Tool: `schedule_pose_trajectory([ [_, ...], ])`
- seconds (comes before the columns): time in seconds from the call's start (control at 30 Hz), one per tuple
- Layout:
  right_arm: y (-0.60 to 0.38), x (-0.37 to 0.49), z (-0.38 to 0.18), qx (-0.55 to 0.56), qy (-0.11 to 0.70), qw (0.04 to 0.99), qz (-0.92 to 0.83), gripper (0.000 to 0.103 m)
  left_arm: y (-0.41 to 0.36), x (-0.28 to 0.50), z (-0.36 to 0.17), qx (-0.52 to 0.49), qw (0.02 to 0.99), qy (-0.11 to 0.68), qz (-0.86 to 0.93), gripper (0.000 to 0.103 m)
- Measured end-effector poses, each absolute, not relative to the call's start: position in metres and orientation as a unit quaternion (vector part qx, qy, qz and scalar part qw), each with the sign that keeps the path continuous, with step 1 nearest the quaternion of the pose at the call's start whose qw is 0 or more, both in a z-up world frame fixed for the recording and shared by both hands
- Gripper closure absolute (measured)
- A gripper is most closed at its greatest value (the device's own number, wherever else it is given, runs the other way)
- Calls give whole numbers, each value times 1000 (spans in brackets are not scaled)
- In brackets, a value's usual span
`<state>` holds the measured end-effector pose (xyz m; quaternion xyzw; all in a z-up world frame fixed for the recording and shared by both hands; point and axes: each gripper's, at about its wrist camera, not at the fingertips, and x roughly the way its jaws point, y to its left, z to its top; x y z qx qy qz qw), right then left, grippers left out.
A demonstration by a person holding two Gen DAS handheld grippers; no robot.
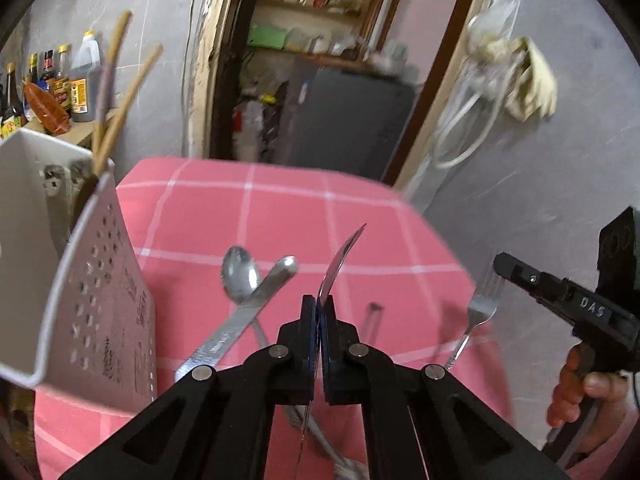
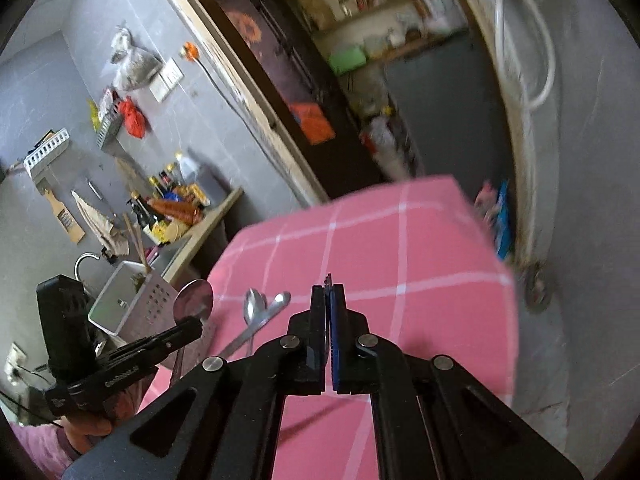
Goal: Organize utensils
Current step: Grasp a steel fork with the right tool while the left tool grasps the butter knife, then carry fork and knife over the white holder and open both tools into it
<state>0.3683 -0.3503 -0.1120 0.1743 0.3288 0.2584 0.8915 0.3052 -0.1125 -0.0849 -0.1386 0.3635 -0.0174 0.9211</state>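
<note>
Two utensils are lifted: my left gripper (image 1: 319, 308) is clamped on a spoon (image 1: 340, 258), my right gripper (image 2: 329, 304) on a fork (image 2: 328, 280), while another spoon (image 1: 239, 274) and a flat tool (image 1: 256, 300) at lower centre await the white holder (image 1: 100, 304) at left

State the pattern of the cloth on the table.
Pink tablecloth with a white grid of checks; clearest in the right wrist view.
</note>
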Motion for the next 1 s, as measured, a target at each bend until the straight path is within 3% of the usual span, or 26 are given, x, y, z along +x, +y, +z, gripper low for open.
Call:
schedule_pose_trajectory([
  [0.57,-295,280,38,144,181,950,210,101,-33,246,15,-249,928,242,-137,100],
  [1.0,-181,271,75,86,138,958,237,101,55,235,39,-297,941,129,-99,100],
])
